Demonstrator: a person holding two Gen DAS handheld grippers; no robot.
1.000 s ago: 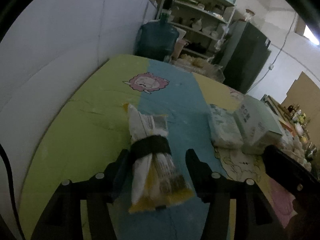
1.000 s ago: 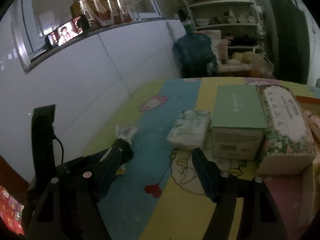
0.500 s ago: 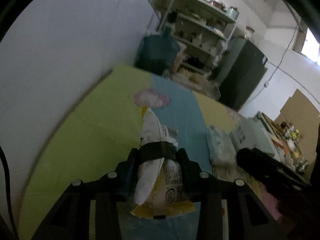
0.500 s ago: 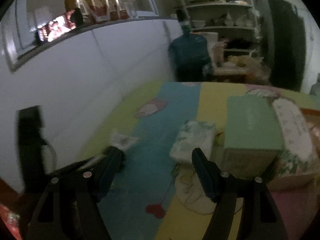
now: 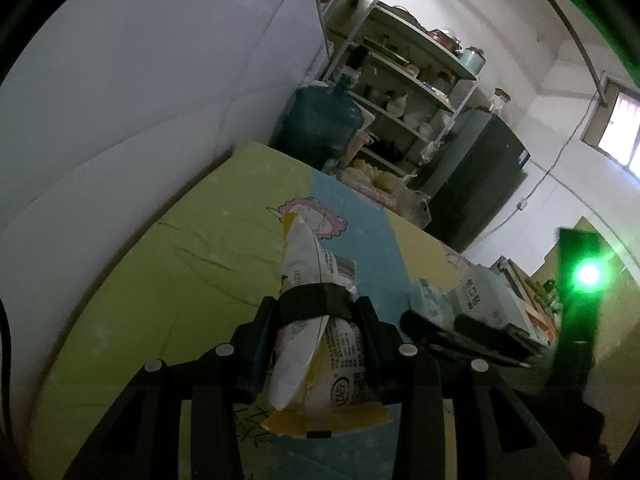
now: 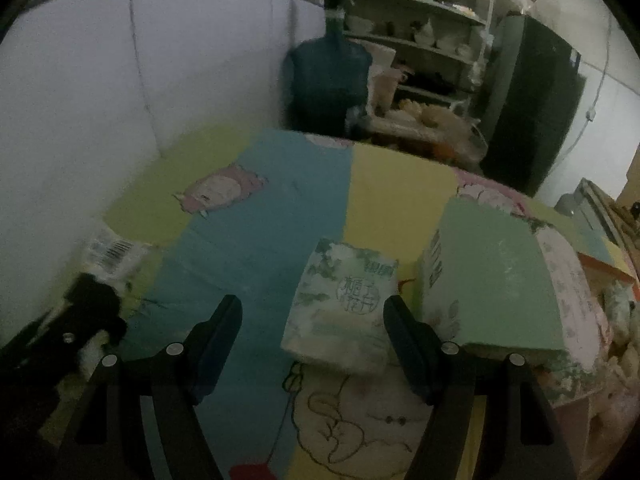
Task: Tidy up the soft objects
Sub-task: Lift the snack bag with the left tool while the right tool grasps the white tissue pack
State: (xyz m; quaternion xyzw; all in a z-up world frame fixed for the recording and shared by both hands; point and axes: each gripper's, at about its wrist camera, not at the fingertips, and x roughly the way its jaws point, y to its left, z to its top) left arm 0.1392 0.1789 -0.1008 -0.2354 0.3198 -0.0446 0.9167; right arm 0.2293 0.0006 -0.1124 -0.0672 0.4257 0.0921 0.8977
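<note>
The right gripper point(image 6: 313, 320) hangs over the cartoon-print mat point(image 6: 256, 216) with its jaws spread wide and nothing between the pads. The floral tissue pack point(image 6: 342, 304) lies dead ahead at twelve o'clock, its near end partly between the fingertips and closer to the right-hand finger, though neither pad touches it. Its long axis runs from six to twelve, in line with the fingers, so the jaws stand across its short width, which looks right for a straight drop onto it. The green box point(image 6: 500, 276) sits just beside the pack at three o'clock, so that finger has little room on that side.

Over at nine o'clock in the right wrist view, the left gripper point(image 5: 316, 320) is clamped on the yellow-and-white snack bag point(image 5: 320, 360), pads pressing on the black band around its middle. The bag's long axis also points away along the fingers, towards twelve.

Against a second ago: the left jaws stood wide on either side of the bag as it lay on the mat; they have just been closing, and now the bag is pinched and looks lifted. The right gripper has swung across towards the tissue pack, which then sat beyond the right fingertip, at one o'clock.
</note>
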